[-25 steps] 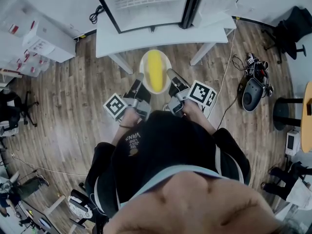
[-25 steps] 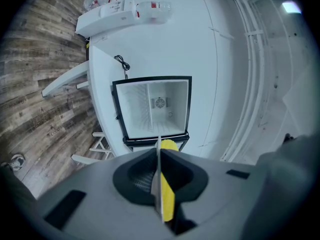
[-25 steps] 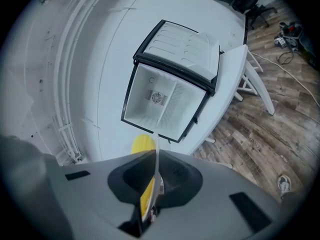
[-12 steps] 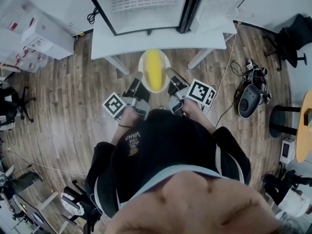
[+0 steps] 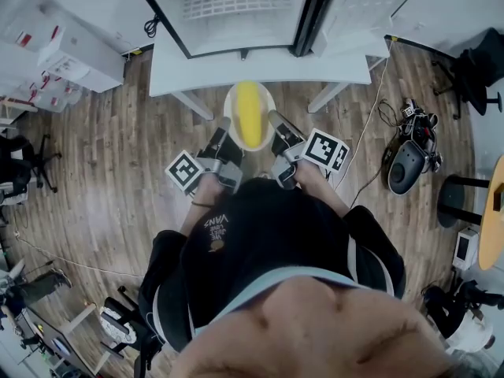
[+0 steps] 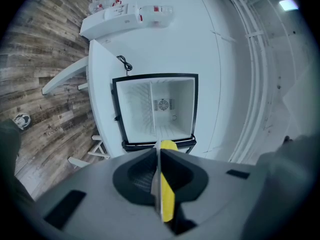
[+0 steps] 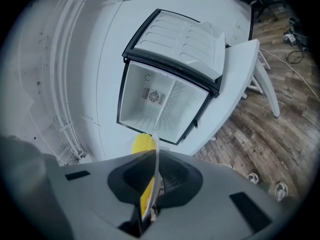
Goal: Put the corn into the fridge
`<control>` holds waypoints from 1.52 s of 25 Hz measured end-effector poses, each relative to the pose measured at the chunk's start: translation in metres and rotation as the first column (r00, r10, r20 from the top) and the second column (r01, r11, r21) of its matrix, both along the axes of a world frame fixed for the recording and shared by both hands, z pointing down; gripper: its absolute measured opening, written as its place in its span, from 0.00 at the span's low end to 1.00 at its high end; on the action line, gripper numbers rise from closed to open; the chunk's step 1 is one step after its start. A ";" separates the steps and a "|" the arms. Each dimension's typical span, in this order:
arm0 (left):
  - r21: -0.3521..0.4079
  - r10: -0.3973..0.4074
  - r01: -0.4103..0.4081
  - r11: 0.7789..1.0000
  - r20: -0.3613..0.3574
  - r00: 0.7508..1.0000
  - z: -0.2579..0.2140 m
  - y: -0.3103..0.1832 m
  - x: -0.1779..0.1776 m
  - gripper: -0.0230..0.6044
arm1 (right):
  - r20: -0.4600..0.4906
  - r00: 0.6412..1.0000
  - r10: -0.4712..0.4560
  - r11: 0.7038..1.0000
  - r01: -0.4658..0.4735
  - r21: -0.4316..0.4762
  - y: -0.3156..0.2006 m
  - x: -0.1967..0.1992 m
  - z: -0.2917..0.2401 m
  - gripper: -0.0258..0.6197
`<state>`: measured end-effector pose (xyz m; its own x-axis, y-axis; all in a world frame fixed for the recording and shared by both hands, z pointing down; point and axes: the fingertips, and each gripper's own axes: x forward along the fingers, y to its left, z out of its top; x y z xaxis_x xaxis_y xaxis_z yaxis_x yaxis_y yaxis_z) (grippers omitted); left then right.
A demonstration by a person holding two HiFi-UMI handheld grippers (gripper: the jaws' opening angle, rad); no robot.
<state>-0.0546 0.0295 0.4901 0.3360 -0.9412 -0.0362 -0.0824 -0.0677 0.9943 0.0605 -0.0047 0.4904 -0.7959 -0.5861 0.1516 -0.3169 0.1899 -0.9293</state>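
Jointly, left gripper [image 5: 226,124], right gripper [image 5: 273,119] pinching one plate [image 5: 230,103] — one corn [image 5: 249,113], one open fridge [image 5: 236,22]

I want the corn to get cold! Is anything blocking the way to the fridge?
Nothing I can see. The fridge door stands open, and nothing sits between the fridge and the corn on its plate.

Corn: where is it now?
Head view, centre: the corn lies on the plate between the left gripper and right gripper, before the table with the open fridge.
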 end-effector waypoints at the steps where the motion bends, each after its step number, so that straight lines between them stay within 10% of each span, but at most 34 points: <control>1: -0.005 0.004 -0.004 1.000 0.003 1.000 0.002 -0.002 -0.001 0.08 | -0.002 1.000 0.002 1.000 -0.002 -0.002 -0.002 -0.001 0.001 0.08; 38: -0.010 0.121 -0.121 0.993 0.013 0.993 -0.004 -0.135 -0.056 0.08 | 0.004 0.992 0.126 0.992 -0.126 0.004 -0.122 -0.053 -0.006 0.08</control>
<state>-0.1110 -0.1055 0.4861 0.4475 -0.8940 -0.0219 -0.0880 -0.0684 0.9938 0.0079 -0.1272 0.4845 -0.7165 -0.6821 0.1464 -0.3353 0.1527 -0.9296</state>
